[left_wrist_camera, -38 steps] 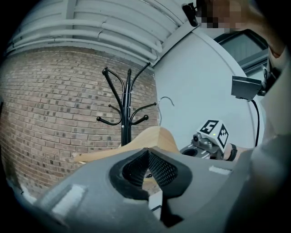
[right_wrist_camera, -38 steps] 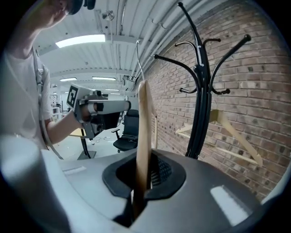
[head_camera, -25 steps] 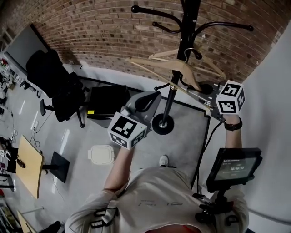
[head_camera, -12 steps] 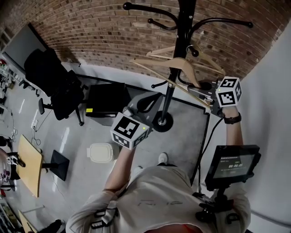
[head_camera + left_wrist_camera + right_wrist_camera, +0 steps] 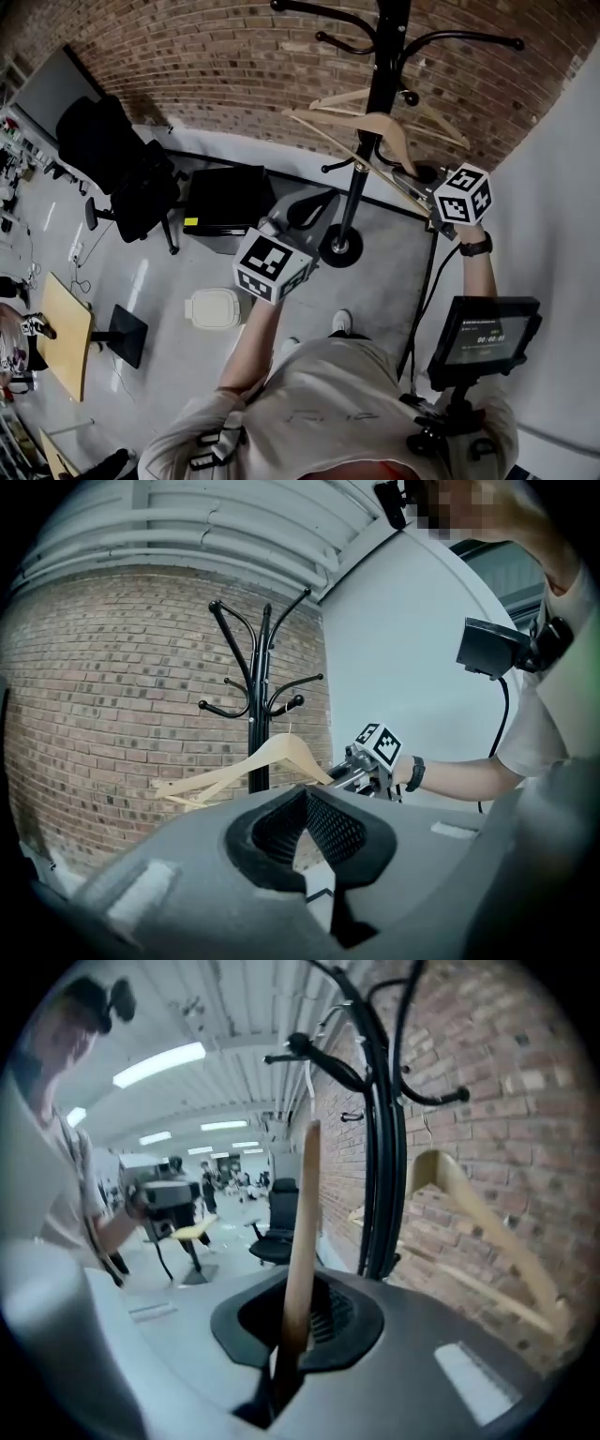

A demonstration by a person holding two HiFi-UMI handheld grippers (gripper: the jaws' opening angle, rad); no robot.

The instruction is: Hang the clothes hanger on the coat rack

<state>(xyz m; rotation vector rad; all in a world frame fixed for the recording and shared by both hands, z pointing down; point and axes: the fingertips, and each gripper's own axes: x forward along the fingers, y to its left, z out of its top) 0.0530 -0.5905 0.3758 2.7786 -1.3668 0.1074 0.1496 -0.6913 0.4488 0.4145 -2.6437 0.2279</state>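
The black coat rack stands before the brick wall on a round base. My right gripper is shut on one arm end of a wooden hanger, which slants up beside the pole. In the right gripper view that arm rises from the jaws toward a rack peg; whether its hook rests on a peg I cannot tell. A second wooden hanger hangs on the rack by the wall. My left gripper sits lower left of the pole, shut and holding nothing; from it I see the hanger and right gripper.
A black office chair and a black case stand left of the rack. A white object lies on the floor, with a small wooden table further left. A monitor on a stand is at my right, beside the white wall.
My right gripper has come down a little with the hanger, which now sits lower and closer against the pole. My left gripper has hardly moved.
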